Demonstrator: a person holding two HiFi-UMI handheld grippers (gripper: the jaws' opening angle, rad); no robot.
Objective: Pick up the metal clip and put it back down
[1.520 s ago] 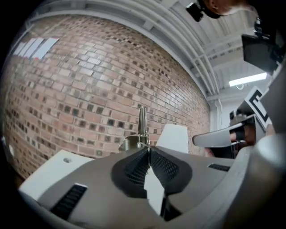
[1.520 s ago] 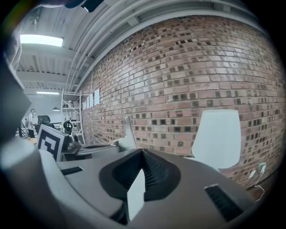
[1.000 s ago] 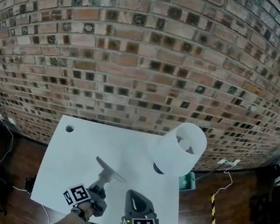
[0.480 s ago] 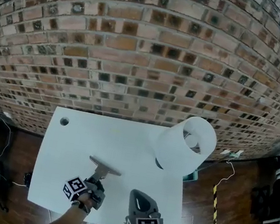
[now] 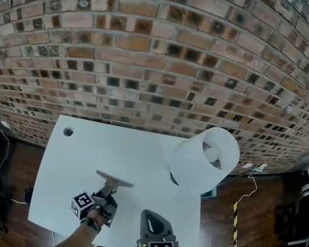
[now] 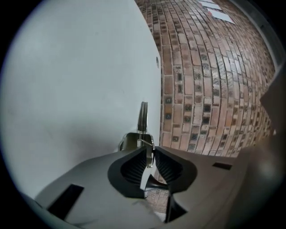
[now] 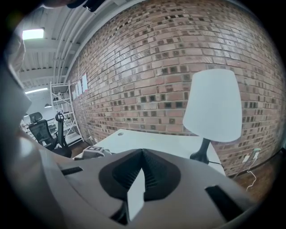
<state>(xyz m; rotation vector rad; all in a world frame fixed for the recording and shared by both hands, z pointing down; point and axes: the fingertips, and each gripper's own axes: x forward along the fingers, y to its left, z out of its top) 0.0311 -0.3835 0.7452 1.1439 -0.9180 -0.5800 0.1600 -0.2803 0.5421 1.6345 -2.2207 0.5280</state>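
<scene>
Lower than a second ago, my left gripper sits just above the white bench. Its jaws have just been opening and stand slightly apart, loose around the thin handle of the metal clip. It appears to rest on the bench, handle pointing straight out from those jaws toward the brick wall, wide bar crosswise at the far end. My right gripper is farther off, jaws pressed together, empty.
</scene>
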